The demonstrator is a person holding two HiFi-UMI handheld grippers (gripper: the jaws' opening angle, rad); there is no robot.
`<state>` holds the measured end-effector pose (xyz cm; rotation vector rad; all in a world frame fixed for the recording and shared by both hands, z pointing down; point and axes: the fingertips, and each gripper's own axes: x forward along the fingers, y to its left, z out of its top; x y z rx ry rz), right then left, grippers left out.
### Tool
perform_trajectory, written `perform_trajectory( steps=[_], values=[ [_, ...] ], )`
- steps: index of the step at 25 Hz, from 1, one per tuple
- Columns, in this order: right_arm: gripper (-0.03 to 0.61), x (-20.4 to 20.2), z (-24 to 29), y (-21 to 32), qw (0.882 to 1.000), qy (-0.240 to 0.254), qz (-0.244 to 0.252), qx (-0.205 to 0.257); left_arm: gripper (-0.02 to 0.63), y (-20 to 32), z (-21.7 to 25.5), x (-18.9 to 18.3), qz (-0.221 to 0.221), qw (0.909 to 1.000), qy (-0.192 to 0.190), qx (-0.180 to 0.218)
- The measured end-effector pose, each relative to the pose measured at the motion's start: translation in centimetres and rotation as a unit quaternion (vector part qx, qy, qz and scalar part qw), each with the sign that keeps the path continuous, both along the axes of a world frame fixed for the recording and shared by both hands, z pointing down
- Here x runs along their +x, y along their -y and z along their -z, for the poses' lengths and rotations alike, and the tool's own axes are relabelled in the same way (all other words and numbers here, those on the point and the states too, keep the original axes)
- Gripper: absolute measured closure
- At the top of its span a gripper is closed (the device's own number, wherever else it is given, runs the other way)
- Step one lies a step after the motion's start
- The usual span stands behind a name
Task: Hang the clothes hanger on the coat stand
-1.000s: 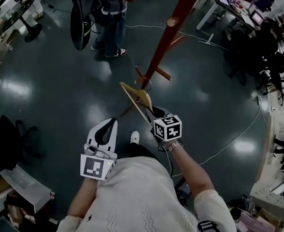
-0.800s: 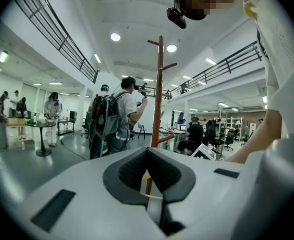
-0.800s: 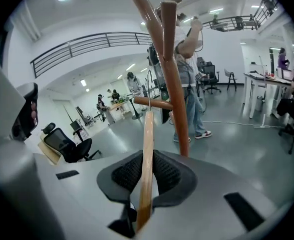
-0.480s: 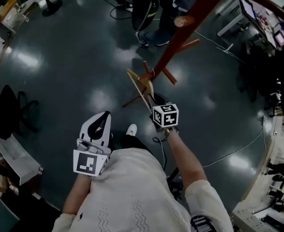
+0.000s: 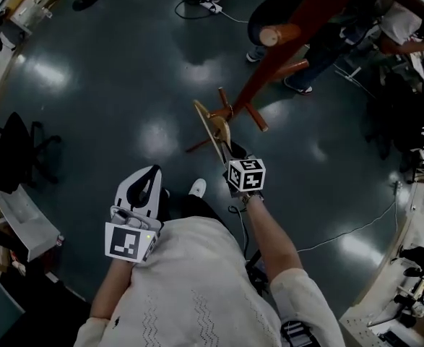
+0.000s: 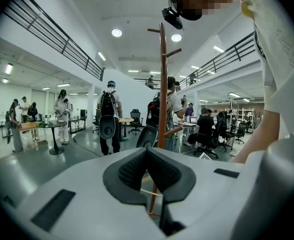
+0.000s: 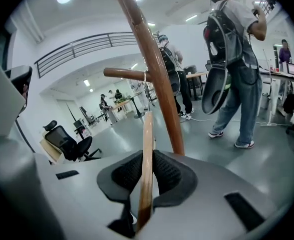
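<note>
My right gripper (image 5: 231,152) is shut on the lower bar of a wooden clothes hanger (image 5: 214,127), and holds it up against the red-brown coat stand (image 5: 284,45). In the right gripper view the hanger (image 7: 146,149) runs up between the jaws of the right gripper (image 7: 147,160). Its metal hook (image 7: 145,80) sits at a horizontal peg (image 7: 122,74) next to the stand's pole (image 7: 154,79). Whether the hook rests on the peg I cannot tell. My left gripper (image 5: 151,173) hangs low at my left side, shut on nothing. The left gripper (image 6: 148,154) faces the stand (image 6: 163,84).
More pegs (image 5: 278,33) stick out higher on the stand, and its feet (image 5: 255,116) spread on the dark floor. A person (image 7: 234,59) with a backpack stands just beyond the stand. Cables (image 5: 356,226), office chairs (image 5: 13,150) and desks ring the open floor.
My right gripper has carried the hanger a little up and in toward the stand's pegs. The head view has swung, and the people beyond the stand have shifted. The left gripper keeps its place.
</note>
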<state>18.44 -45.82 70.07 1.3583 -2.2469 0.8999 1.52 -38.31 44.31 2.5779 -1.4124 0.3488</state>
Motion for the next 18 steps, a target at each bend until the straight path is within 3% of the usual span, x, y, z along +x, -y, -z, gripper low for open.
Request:
perform_trajectory(
  steps=[5, 11, 18],
  values=[
    [0.508, 0.5, -0.2, 0.6, 1.000, 0.006, -0.024, 0.005, 0.601, 0.0, -0.2, -0.2, 0.000, 1.0000, 0.004, 0.000],
    [0.506, 1.5, -0.3, 0.5, 0.998, -0.047, -0.032, 0.011, 0.601, 0.2, -0.1, 0.2, -0.013, 0.9999, 0.004, -0.002],
    [0.494, 3.9, 1.2, -0.6, 0.996, -0.066, -0.052, 0.023, 0.601, 0.7, 0.2, 1.6, -0.021, 0.9996, -0.016, 0.007]
  ],
)
